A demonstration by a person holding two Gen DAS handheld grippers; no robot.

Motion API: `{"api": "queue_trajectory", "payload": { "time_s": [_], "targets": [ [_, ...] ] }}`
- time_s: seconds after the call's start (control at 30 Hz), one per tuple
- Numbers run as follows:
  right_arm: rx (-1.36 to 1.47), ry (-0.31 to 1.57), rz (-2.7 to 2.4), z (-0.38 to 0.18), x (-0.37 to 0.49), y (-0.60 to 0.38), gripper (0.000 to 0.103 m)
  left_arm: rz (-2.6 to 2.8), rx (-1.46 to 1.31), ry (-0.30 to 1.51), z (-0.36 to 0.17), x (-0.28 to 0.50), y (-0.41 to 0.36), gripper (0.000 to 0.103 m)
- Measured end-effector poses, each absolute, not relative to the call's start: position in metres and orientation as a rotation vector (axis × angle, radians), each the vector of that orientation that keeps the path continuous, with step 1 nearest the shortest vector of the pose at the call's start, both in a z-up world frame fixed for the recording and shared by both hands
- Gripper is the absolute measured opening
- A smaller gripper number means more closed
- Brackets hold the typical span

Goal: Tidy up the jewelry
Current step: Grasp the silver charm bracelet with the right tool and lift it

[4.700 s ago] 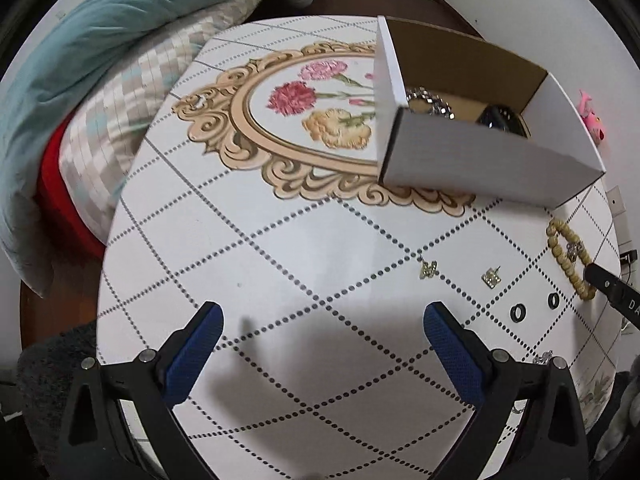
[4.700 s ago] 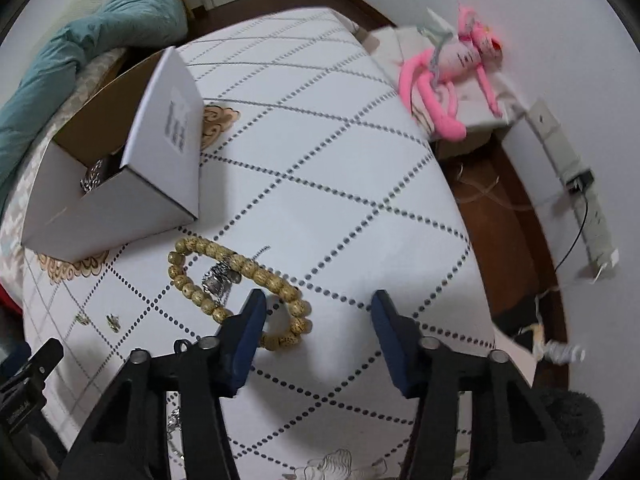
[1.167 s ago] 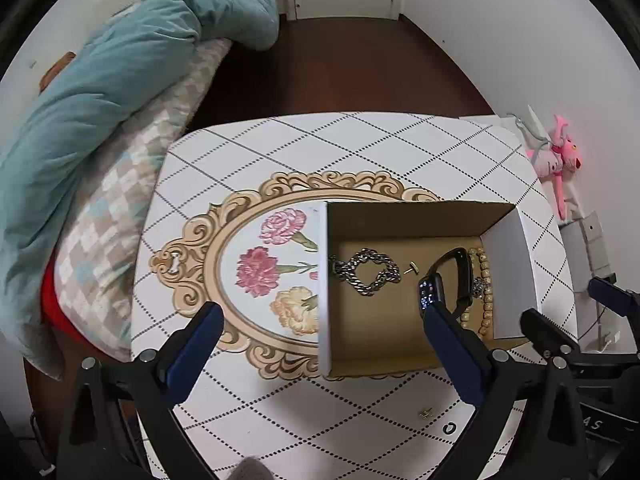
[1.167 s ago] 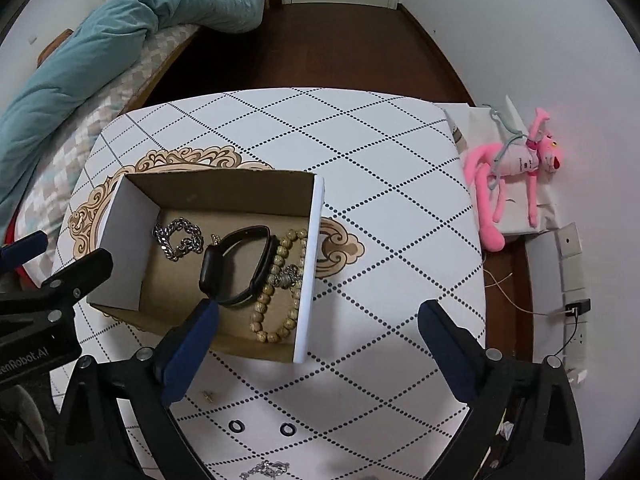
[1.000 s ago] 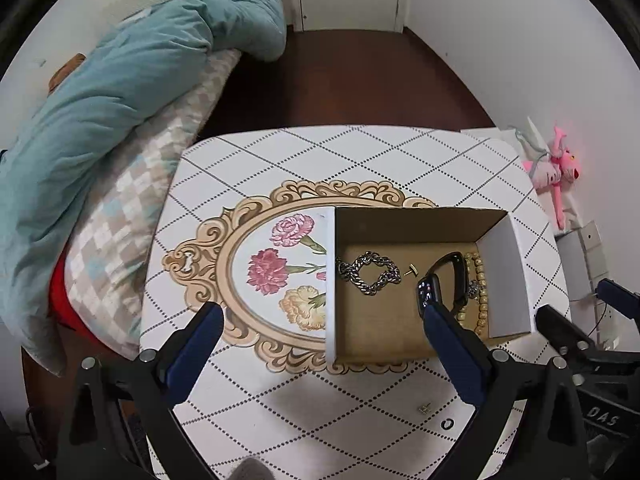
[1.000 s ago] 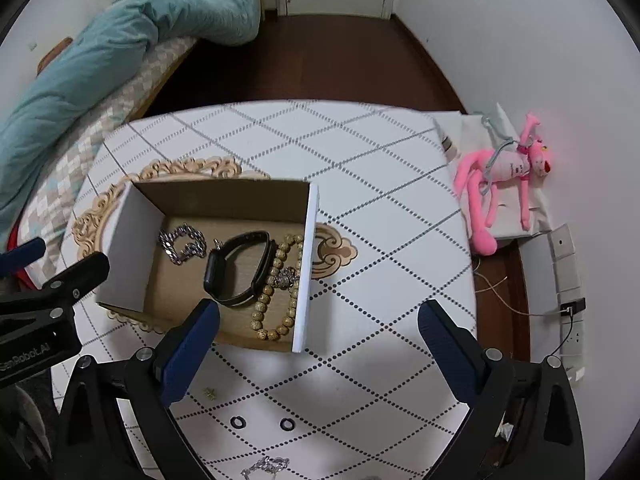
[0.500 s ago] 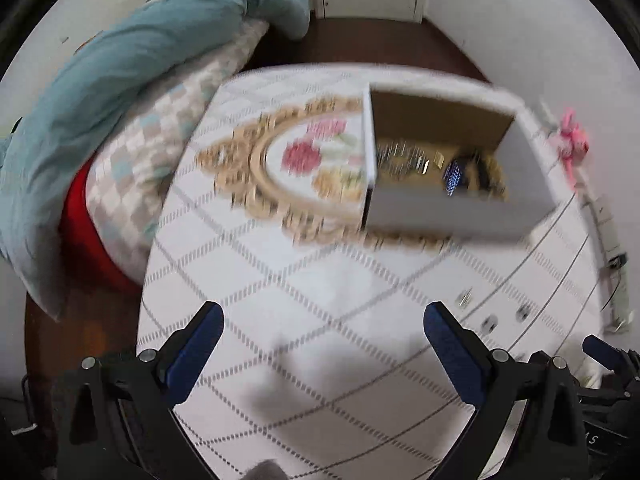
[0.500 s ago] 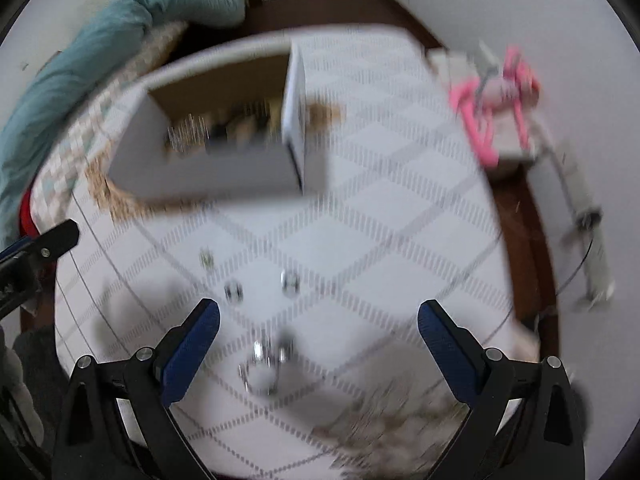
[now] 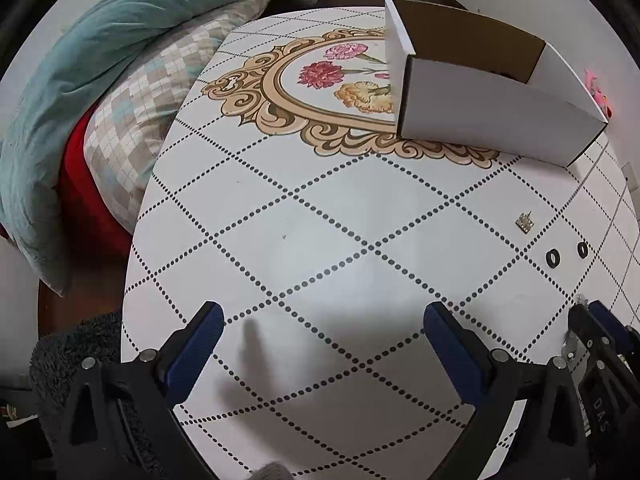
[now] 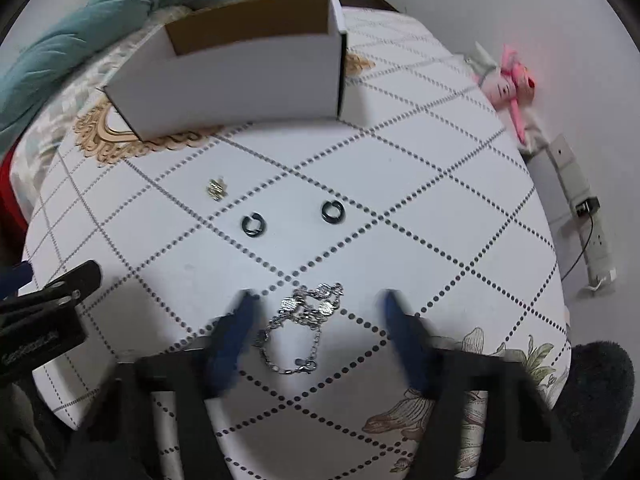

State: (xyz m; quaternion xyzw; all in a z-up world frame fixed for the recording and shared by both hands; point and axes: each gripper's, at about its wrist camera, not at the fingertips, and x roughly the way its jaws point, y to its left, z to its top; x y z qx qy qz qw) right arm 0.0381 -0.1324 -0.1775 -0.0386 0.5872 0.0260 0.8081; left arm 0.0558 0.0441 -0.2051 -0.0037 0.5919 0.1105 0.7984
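A silver chain bracelet (image 10: 302, 322) lies on the table between the blurred blue fingers of my right gripper (image 10: 318, 304), which is open and low over it. Two black rings (image 10: 252, 225) (image 10: 333, 211) and a small gold earring (image 10: 217, 189) lie beyond it. The white cardboard box (image 10: 240, 80) stands at the far side; its contents are hidden by its wall. In the left wrist view my left gripper (image 9: 320, 328) is open and empty over bare table, with the box (image 9: 492, 116), the earring (image 9: 525, 222) and the rings (image 9: 553, 257) to the right.
The table (image 9: 300, 220) has a dotted diamond pattern and a floral medallion. Bedding and a teal duvet (image 9: 100, 80) lie past its left edge. A pink plush toy (image 10: 512, 84) and a power strip (image 10: 576, 192) lie on the floor to the right.
Both grippers have dropped from high above the box to low near the table's front. The right gripper has narrowed and now straddles the silver bracelet.
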Motion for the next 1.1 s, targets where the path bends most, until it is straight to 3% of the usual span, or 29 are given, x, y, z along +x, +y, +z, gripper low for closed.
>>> {"api": "queue_trajectory", "payload": {
  "time_s": [0.13,0.17,0.2,0.53,0.67,0.7,0.73,0.8,0.9,0.97,1.0,1.03,1.07,1.1],
  "targets": [
    [-0.015,1.271,0.096,-0.173,0.04,-0.144,0.019,0.211,-0.005,1.244,-0.199,0.061,0.037,0.102],
    [0.005,1.27,0.106,-0.171,0.046,-0.148,0.013,0.2,-0.01,1.242,-0.199,0.063,0.035,0.102],
    [0.033,1.258,0.119,-0.166,0.05,-0.155,0.0,0.179,-0.025,1.24,-0.198,0.066,0.031,0.102],
    [0.279,1.251,0.131,-0.15,0.077,-0.207,0.0,0.056,0.017,1.233,-0.202,0.096,-0.014,0.102],
    [0.322,1.354,0.195,-0.16,0.082,-0.206,0.002,0.082,0.034,1.242,-0.204,0.092,-0.008,0.102],
    [0.301,1.376,0.208,-0.164,0.08,-0.199,0.011,0.095,0.041,1.244,-0.204,0.088,-0.003,0.102],
    [0.273,1.372,0.216,-0.165,0.078,-0.193,0.033,0.105,0.049,1.244,-0.204,0.085,0.0,0.102],
    [0.217,1.364,0.232,-0.167,0.071,-0.179,0.065,0.135,0.063,1.249,-0.204,0.077,0.009,0.102],
    [0.128,1.395,0.23,-0.177,0.061,-0.158,0.067,0.169,0.048,1.254,-0.204,0.067,0.025,0.102],
    [0.019,1.354,0.189,-0.177,0.054,-0.145,0.06,0.196,0.041,1.261,-0.206,0.063,0.034,0.102],
    [-0.027,1.33,0.17,-0.177,0.05,-0.139,0.05,0.207,0.036,1.262,-0.206,0.061,0.038,0.102],
    [-0.085,1.299,0.142,-0.177,0.046,-0.134,0.027,0.212,0.027,1.264,-0.207,0.059,0.042,0.102],
    [-0.102,1.284,0.13,-0.177,0.045,-0.132,0.017,0.214,0.018,1.266,-0.207,0.057,0.044,0.102],
    [-0.104,1.276,0.129,-0.177,0.044,-0.131,0.016,0.217,0.011,1.265,-0.207,0.055,0.045,0.102]
  ]
}}
